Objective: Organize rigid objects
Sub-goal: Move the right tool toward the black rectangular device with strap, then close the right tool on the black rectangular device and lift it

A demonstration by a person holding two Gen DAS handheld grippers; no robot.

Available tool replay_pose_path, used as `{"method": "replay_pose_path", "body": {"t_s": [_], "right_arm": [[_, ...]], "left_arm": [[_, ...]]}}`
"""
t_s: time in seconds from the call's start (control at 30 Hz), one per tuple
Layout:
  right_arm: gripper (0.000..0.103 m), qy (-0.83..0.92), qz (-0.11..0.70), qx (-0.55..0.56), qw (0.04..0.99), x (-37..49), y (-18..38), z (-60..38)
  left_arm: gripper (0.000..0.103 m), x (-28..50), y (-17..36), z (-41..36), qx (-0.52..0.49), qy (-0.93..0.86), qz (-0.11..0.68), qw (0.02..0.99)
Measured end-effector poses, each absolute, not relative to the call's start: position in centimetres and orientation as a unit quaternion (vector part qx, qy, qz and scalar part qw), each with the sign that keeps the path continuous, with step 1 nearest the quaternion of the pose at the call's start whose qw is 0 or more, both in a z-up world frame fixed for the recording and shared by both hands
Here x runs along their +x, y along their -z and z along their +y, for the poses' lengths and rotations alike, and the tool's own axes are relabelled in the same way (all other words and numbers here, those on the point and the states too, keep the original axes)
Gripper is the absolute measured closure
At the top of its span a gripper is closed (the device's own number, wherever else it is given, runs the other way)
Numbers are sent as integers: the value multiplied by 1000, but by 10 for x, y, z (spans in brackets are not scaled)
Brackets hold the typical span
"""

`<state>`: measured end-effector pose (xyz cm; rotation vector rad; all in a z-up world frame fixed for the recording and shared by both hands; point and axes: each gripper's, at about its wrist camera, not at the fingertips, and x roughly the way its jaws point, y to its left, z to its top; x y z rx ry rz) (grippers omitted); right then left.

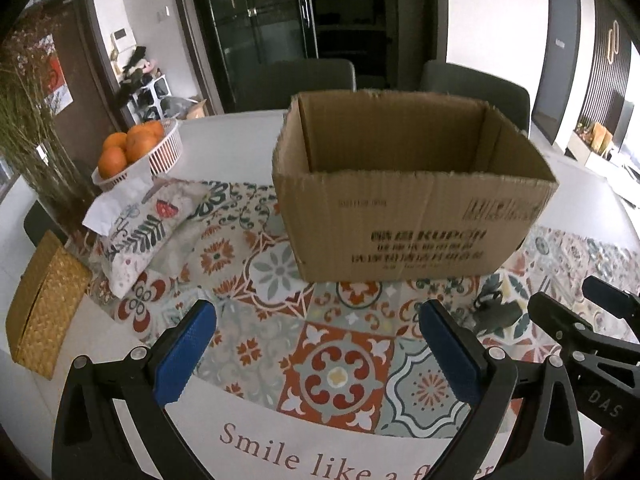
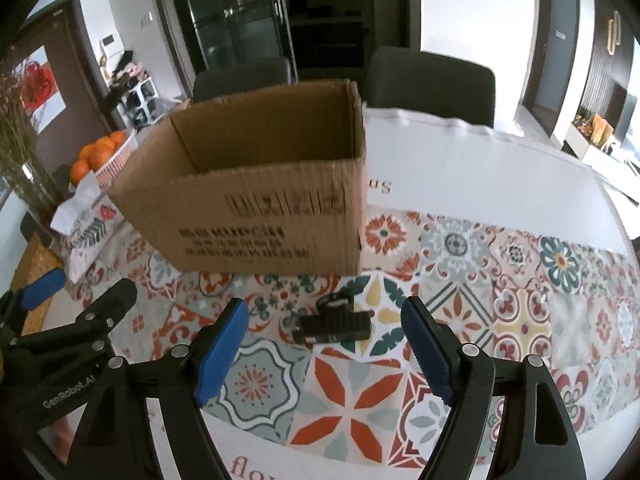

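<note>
An open cardboard box [image 1: 408, 216] stands on a patterned tablecloth; it also shows in the right wrist view [image 2: 256, 220]. A small black rigid object [image 2: 334, 322] lies on the cloth just in front of the box, and shows in the left wrist view [image 1: 498, 312] at the right. My right gripper [image 2: 322, 356] is open, with the black object just beyond and between its blue fingertips. My left gripper [image 1: 316, 344] is open and empty over the cloth, in front of the box. The inside floor of the box is hidden.
A white basket of oranges [image 1: 136, 152], a floral tissue pouch [image 1: 148, 224], a woven box [image 1: 44, 304] and dried stems in a vase [image 1: 32, 128] stand at the left. Two dark chairs [image 2: 430, 84] stand behind the table.
</note>
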<state>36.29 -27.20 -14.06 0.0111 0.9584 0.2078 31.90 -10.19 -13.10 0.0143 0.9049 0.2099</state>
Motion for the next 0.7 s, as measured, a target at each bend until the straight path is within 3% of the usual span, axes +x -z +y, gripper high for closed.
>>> {"method": "replay_pose_path", "body": {"t_s": [0.7], "right_arm": [[21, -138, 526, -30, 839, 390, 206, -267]], "left_arm": [[0, 335, 188, -104, 16, -118, 495, 860]]}}
